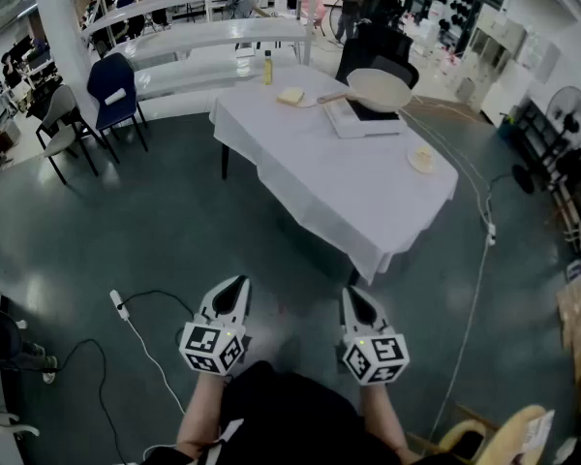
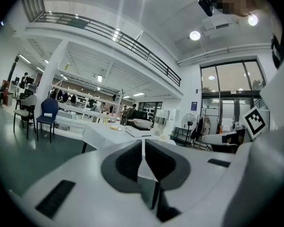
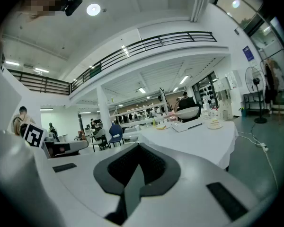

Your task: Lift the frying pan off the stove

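A cream frying pan (image 1: 378, 89) sits on a flat white stove (image 1: 361, 119) at the far end of a table with a white cloth (image 1: 339, 187); its handle points left. Both grippers are held low near my body, well short of the table. The left gripper (image 1: 236, 287) and the right gripper (image 1: 354, 296) are both shut with nothing between the jaws. In the left gripper view the left gripper (image 2: 143, 148) points toward the distant frying pan (image 2: 143, 123). In the right gripper view the right gripper (image 3: 138, 165) is shut, and the frying pan (image 3: 188, 112) stands far ahead on the stove (image 3: 189, 124).
On the cloth lie a small plate (image 1: 421, 160), a yellow bottle (image 1: 267, 68) and a pale yellow item (image 1: 290, 96). A blue chair (image 1: 111, 85) stands left. A white cable (image 1: 476, 279) runs over the floor right of the table, and a power strip (image 1: 119, 304) lies near my left.
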Demonstrator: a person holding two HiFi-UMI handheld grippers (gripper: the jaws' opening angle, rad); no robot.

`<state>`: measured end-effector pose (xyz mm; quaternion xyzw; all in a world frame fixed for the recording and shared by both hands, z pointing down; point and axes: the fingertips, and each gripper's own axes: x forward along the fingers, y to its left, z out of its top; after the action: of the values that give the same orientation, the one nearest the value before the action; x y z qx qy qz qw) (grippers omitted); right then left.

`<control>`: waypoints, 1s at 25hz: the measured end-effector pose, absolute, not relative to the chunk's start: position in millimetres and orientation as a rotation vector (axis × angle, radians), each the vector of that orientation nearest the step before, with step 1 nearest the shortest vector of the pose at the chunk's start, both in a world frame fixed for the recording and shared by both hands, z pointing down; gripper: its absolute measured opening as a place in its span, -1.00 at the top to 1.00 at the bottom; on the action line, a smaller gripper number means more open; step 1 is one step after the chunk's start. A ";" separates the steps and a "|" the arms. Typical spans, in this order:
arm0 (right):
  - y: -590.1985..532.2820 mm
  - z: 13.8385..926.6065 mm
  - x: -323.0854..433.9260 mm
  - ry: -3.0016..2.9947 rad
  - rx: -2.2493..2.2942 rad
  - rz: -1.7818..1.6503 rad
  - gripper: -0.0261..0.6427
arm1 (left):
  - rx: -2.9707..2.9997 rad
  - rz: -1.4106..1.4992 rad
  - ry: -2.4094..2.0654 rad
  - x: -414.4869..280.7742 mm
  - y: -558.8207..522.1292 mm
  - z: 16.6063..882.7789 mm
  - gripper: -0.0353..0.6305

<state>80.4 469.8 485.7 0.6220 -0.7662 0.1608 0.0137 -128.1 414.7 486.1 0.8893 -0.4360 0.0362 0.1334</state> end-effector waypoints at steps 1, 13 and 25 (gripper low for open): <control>470.3 485.2 83.6 -2.375 1.944 0.504 0.91 | 2.574 0.106 -1.268 -126.9 414.8 485.4 0.82; 481.0 488.5 100.2 -2.397 1.918 0.526 0.90 | 2.518 0.106 -1.296 -115.9 426.8 490.2 0.82; 502.0 501.7 109.1 -2.439 1.919 0.550 0.59 | 2.518 0.069 -1.336 -103.0 457.4 501.9 0.68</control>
<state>109.1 502.0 501.7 0.6088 -0.7739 0.1745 -0.0049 -103.0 457.4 501.9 0.8738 -0.4636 0.0240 0.1445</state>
